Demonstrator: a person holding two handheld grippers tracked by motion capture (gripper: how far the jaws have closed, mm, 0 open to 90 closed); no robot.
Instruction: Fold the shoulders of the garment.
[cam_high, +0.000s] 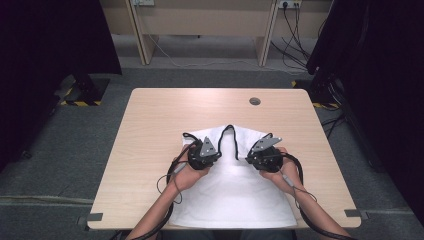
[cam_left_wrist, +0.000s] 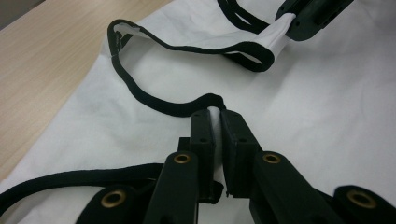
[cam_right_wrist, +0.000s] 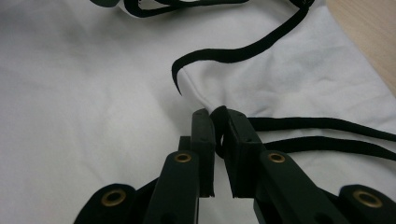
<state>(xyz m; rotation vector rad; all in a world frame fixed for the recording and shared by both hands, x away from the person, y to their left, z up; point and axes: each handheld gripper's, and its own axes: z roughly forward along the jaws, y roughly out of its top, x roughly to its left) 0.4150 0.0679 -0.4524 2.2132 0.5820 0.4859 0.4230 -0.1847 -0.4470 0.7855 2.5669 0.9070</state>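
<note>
White garment (cam_high: 235, 190) spread on table (cam_high: 150, 115) near the person, high view: 2 hands on its top edge, left gripper (cam_left_wrist: 215, 122) pinching black-trimmed fabric, right gripper (cam_right_wrist: 218, 122) pinching black trim (cam_right_wrist: 243, 53), closeups show both grips

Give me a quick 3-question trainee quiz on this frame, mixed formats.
1. True or false: the left gripper is shut on the black-trimmed edge of the white garment.
2. Multiple choice: what lies between the fingers of the right gripper? A) a black cable B) the garment's black trim C) nothing
3. Fill in: the garment lies on a light ___ table, with its lower end at the near edge.

Key
1. True: white cloth with black trim is pinched there.
2. B
3. wooden
</note>
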